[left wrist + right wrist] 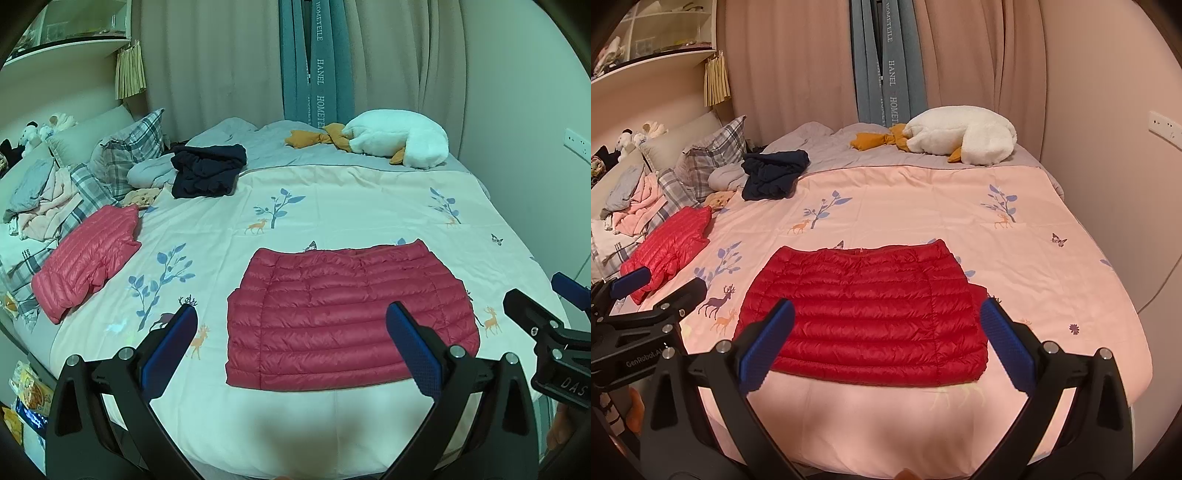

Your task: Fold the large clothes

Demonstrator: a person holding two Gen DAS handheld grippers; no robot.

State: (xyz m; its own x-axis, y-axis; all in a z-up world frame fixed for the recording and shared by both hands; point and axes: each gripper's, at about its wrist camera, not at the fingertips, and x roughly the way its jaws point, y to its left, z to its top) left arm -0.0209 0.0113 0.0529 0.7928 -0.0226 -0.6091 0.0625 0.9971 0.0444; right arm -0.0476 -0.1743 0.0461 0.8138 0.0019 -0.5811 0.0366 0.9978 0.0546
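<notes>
A red quilted puffer jacket (347, 317) (864, 306) lies folded into a flat rectangle on the pale printed bedspread (332, 206) (923, 199), near the front edge of the bed. My left gripper (291, 314) hovers open over the jacket's near edge, holding nothing. My right gripper (886, 306) is also open and empty, above the same edge. Each gripper shows in the other's view, the right gripper (535, 288) at the right side and the left gripper (670, 280) at the left side. A second, pinker puffer jacket (88, 258) (672, 243) sits folded to the left.
A crumpled navy garment (207, 170) (772, 173) lies at the back left beside plaid pillows (125, 155) and a heap of pale clothes (40, 199). A white goose plush (399, 140) (960, 136) rests at the far edge before the curtains. A wall runs along the right.
</notes>
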